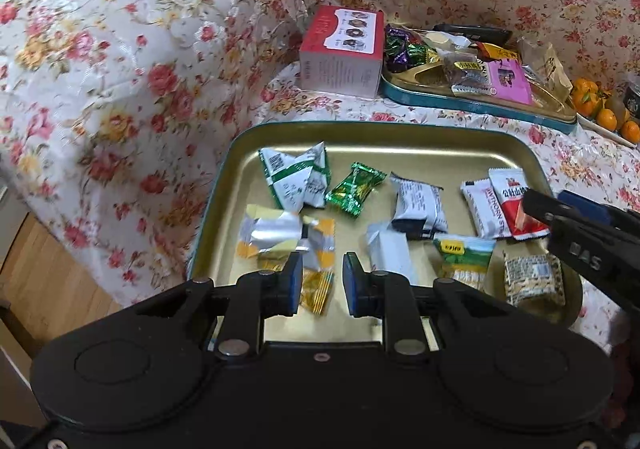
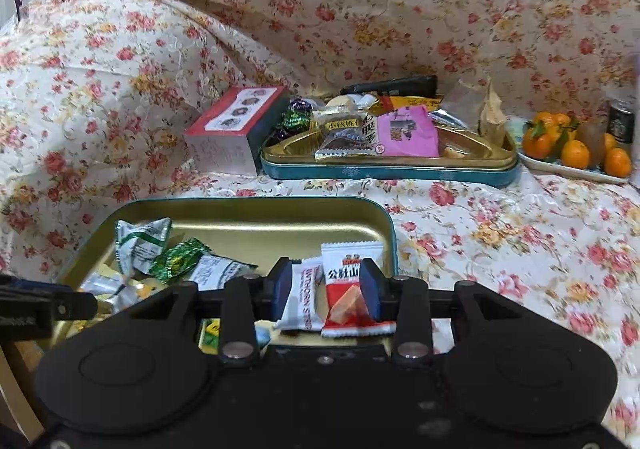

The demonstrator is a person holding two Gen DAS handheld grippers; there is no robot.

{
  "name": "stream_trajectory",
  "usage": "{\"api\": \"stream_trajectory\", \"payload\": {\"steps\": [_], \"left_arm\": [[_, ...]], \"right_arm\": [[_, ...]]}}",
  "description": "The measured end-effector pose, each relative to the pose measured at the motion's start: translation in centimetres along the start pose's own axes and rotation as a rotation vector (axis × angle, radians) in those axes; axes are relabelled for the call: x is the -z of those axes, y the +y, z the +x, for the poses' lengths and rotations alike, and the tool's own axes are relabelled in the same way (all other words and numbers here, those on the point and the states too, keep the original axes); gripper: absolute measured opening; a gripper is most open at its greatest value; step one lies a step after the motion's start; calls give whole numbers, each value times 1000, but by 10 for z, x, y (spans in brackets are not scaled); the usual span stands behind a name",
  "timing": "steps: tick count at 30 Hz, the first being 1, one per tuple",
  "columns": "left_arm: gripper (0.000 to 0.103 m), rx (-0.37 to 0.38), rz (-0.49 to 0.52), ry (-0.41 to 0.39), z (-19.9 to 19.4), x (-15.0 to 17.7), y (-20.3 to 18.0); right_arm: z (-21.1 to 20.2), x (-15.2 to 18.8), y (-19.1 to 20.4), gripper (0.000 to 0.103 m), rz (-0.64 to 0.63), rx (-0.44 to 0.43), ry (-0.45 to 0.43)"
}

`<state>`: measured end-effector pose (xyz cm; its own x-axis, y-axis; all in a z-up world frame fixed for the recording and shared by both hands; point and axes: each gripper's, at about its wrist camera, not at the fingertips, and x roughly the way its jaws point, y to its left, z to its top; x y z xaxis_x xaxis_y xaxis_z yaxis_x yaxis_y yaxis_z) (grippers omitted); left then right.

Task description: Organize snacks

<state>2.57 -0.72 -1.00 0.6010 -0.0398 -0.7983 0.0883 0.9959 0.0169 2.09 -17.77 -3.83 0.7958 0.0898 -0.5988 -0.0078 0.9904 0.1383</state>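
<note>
A gold tin tray [image 1: 400,141] with a teal rim holds several wrapped snacks: a green-white packet [image 1: 296,179], a green candy [image 1: 354,189], a grey packet [image 1: 418,207], yellow-silver packets [image 1: 276,233] and two hawthorn packets [image 1: 502,209]. My left gripper [image 1: 320,283] is open above the tray's near edge, empty. My right gripper [image 2: 326,291] is open, its jaws either side of the two hawthorn packets [image 2: 340,289]; it also shows in the left wrist view [image 1: 568,217]. A second tin [image 2: 392,165] at the back holds more snacks.
A red-and-white box [image 1: 340,53] stands left of the back tin. A plate of oranges [image 2: 572,149] and a dark can [image 2: 621,123] sit at the far right. Flowered cloth covers the table and the backdrop. Wooden floor [image 1: 36,281] shows at the left.
</note>
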Motion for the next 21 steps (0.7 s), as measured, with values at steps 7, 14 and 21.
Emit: {"api": "stream_trajectory", "payload": {"steps": [7,14,21], "left_arm": [[31,-18,29,-6,-6,14,1],[31,0,16,11,-10,24,7],[31,11,-17,7,-16,27,16]], "right_arm": [[-40,17,8,42,48,50,-16],[-64,25,22,44,38,97,-22],[-73,30,30,47,30,129,-2]]}}
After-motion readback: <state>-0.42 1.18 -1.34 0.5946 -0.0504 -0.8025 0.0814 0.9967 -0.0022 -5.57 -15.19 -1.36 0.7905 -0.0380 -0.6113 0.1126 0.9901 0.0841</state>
